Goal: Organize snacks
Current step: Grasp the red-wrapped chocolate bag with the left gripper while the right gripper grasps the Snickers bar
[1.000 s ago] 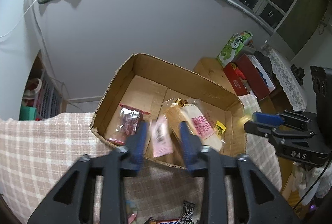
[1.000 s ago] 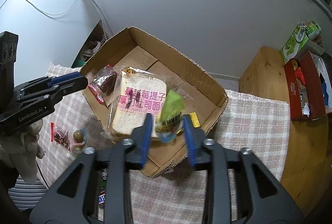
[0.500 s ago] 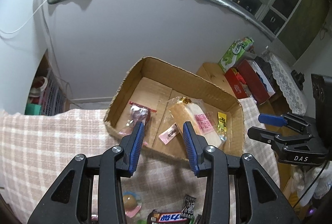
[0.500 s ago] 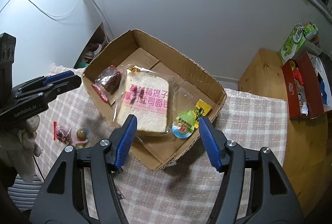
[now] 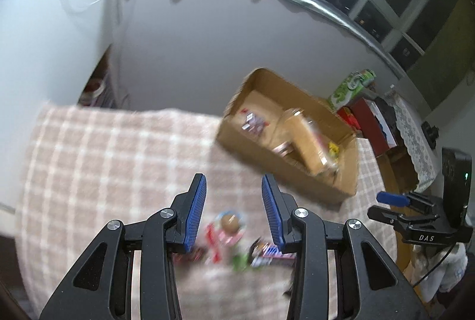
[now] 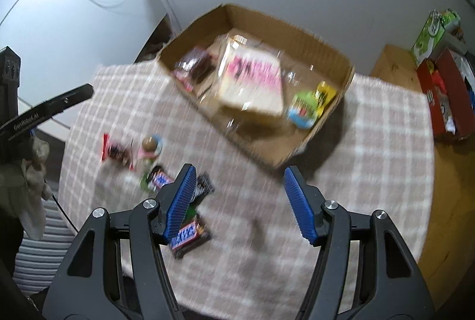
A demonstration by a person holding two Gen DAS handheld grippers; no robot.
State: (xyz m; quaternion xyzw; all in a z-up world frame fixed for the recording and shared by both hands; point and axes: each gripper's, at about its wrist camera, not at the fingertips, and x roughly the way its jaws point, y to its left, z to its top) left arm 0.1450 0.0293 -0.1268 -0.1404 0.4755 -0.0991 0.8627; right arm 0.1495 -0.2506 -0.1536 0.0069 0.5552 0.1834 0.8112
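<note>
The cardboard box [image 6: 297,23] stands on the checked cloth and holds a bread packet [image 6: 252,82], a green jelly cup [image 6: 302,109], a yellow sachet [image 6: 325,94] and a dark red packet [image 6: 196,67]. In front of it lie loose snacks: a round chocolate ball [image 6: 151,143], a red packet [image 6: 114,150] and two Snickers bars [image 6: 158,180]. My right gripper [image 6: 241,171] hangs open and empty over the cloth, its left finger above the lower bar [image 6: 190,234]. My left gripper [image 5: 233,180] is open and empty above the ball [image 5: 230,223], left of the box [image 5: 285,180].
A wooden side table [image 6: 394,67] at the right carries a red box [image 6: 445,94] and a green carton [image 6: 430,32]. The cloth's [image 6: 371,171] front and left edges drop off. A gloved hand [image 6: 32,159] holds the left gripper at the far left.
A pink packet left the left gripper and the green jelly cup left the right; both now lie in the box. The right jaws widened. Both grippers drew back from the box over the loose snacks.
</note>
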